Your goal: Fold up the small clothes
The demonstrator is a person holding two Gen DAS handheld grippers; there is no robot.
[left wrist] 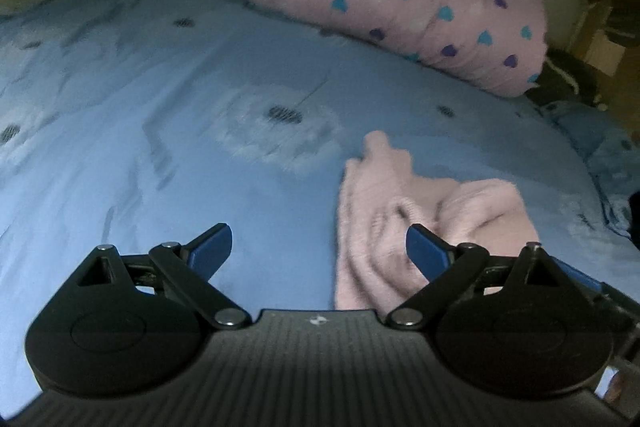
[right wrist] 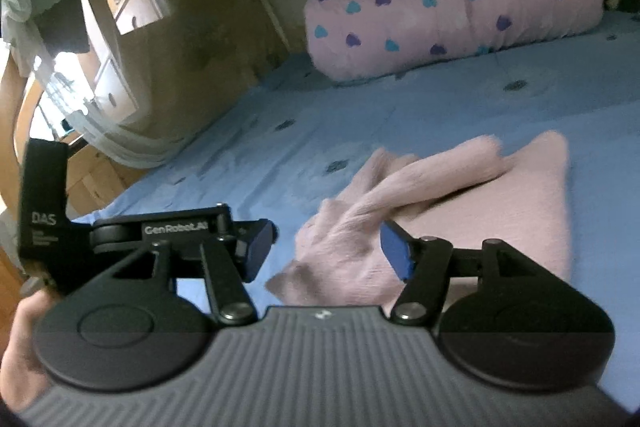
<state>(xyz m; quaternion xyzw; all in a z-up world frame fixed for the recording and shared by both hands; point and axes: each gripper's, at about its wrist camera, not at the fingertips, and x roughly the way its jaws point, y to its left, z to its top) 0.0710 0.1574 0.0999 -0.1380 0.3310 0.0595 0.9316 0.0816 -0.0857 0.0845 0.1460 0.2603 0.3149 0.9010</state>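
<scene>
Pink garment [right wrist: 472, 211] beside "GenRobot.AI"-lettered left gripper [right wrist: 256, 247]

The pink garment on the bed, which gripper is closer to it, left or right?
Right. The right gripper is open directly over the pink garment. The left gripper is open mostly over bare blue sheet, the garment at its right finger.

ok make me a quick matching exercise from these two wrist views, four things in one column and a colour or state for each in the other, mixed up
Things:
1. small garment
2. rolled blanket
3. bed sheet
4. gripper pads

Colours or states:
a. pale blue, spread flat
b. plain pink, partly folded, lying on the bed
c. dark blue
d. pink with blue and purple hearts, lying at the far side of the bed

Pairs: 1-b, 2-d, 3-a, 4-c
</scene>
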